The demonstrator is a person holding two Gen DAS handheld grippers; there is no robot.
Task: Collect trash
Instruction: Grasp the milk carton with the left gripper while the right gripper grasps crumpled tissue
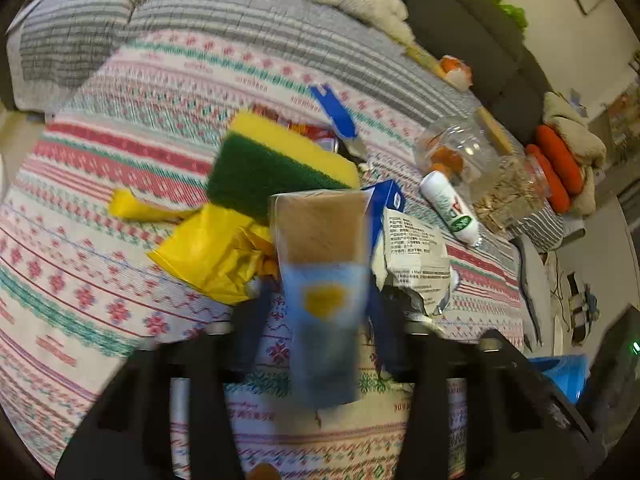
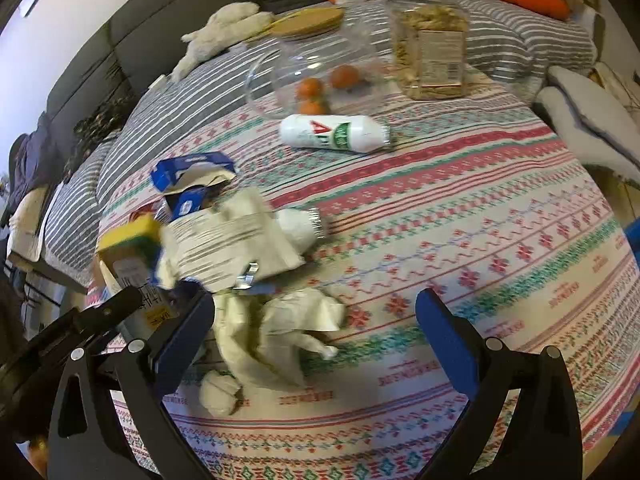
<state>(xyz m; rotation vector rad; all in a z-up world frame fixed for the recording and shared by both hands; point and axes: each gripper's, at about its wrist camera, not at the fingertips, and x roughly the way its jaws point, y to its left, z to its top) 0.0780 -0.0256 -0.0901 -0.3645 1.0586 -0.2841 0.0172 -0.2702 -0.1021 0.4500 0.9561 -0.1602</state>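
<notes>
In the left wrist view, the left gripper has its jaws closed on a blurred sponge packet with a brown top, a blue lower half and a yellow badge; its print is too smeared to read. Behind it, mid-frame, a yellow-and-green scouring sponge rests on a crumpled yellow plastic bag atop the patterned tablecloth.

In the right wrist view, the right gripper stands with jaws wide apart around crumpled white tissue paper, not pressing it. At upper centre lies a white bottle with red and green lettering, unreadable. A clear jar of snacks carries a label of fine, illegible print.
</notes>
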